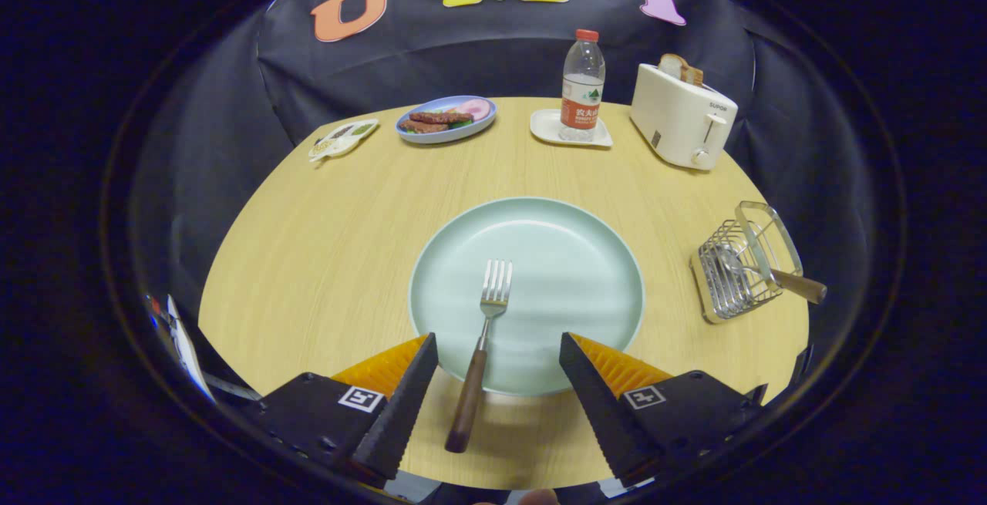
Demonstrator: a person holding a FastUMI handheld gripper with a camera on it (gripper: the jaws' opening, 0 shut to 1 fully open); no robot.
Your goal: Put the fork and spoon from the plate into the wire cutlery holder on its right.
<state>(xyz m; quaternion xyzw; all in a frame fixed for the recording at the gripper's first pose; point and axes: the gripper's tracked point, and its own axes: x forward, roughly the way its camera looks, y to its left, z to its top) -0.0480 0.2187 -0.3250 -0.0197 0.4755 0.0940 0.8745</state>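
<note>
The claw is hovering wide open over the near edge of the bench, gripping nothing, with the fork's handle lying in the gap between its two fingers and touching neither. One fork is resting on the one pale green plate in the middle of the bench, its tines pointing far and its dark wooden handle sticking out over the plate's near rim. To the right of the plate, one wire cutlery holder is lying on its side, and one spoon is already sitting in it, its bowl inside the wires and its wooden handle poking out to the right. Along the far edge, one cream toaster is standing at the right with bread showing in its slot; it is carrying a small brand word on its side, too small to read surely. Left of it, one water bottle with a red cap and a red label bearing writing too small to make out is standing on one small white tray. Further left, one blue plate is holding pieces of food, and one small white printed packet is lying beside it, its print unreadable.
</note>
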